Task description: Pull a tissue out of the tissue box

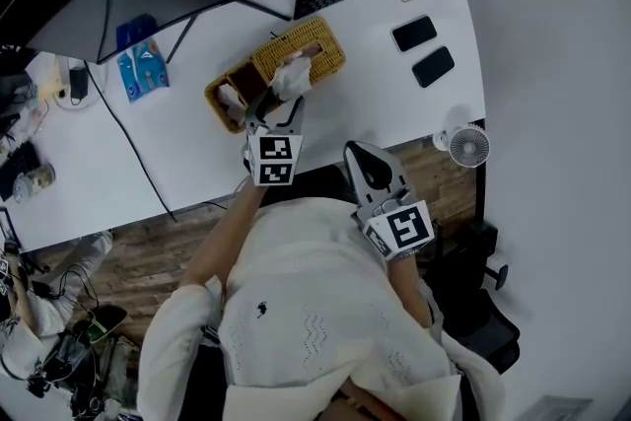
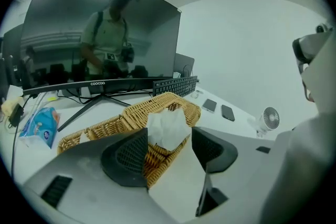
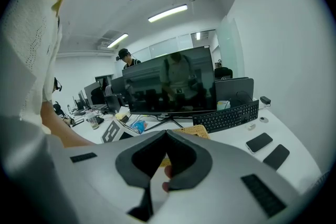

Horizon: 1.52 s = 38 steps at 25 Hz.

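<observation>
Item: tissue point(image 2: 167, 126), left standing out of the wicker tissue box point(image 1: 320, 49) on the desk point(image 1: 197, 138), is bracketed untouched by the left gripper point(image 2: 169, 134), spread wide, apparently for pinching; the right gripper point(image 3: 167, 132) is kept clenched, empty, aside.

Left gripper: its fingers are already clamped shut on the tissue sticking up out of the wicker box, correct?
Not quite. The left gripper's fingers are open, standing either side of the tissue that sticks up out of the wicker box, not clamped on it. The left gripper view shows the gap.
</observation>
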{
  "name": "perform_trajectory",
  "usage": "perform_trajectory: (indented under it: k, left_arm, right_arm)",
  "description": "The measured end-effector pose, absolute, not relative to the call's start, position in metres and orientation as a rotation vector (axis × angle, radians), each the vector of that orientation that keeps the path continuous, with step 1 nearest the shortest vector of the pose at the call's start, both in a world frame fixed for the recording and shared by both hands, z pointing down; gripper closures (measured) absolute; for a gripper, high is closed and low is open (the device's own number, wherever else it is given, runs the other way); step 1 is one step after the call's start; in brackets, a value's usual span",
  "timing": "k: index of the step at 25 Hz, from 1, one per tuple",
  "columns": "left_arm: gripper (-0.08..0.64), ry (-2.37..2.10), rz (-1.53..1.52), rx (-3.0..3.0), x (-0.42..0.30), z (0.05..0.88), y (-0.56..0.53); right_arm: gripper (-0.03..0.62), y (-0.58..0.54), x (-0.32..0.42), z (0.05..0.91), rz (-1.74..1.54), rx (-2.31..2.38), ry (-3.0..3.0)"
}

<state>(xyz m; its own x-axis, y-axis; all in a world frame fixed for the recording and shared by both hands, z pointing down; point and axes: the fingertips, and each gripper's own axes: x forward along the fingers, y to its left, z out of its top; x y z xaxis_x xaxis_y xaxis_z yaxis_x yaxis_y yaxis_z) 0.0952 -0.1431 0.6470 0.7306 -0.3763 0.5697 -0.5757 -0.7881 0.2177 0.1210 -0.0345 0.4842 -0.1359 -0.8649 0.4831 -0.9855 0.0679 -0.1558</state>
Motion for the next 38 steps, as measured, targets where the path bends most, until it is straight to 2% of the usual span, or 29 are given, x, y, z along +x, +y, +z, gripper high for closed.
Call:
perform_trajectory:
  k: [8, 9, 12, 17, 38]
  left_arm:
    - [0.322, -0.800, 0.833, 2.505, 0.097, 0.661, -0.154]
    - [0.346, -0.824, 0.847, 2.504, 0.095, 0.663, -0.156]
    - [0.487, -0.891, 0.880, 2.503, 0.087, 0.664, -0.161]
    - [0.535, -0.858, 0.894, 2.526, 0.086, 0.663, -0.160]
    - [0.538, -0.835, 0.833, 2.462, 0.069, 0.659, -0.149]
  right_arm:
    - [0.591, -0.037, 0.113, 0.488, 0.669, 1.843, -2.096]
    - [0.591, -0.038, 0.113, 0.488, 0.671, 1.842, -2.096]
    - [0.591, -0.038, 0.112, 0.489, 0.670, 1.836, -2.099]
    - [0.591, -0.039, 0.111, 0.491, 0.676, 1.826, -2.110]
    - [0.591, -0.043, 0.100, 0.485, 0.655, 1.796, -2.171]
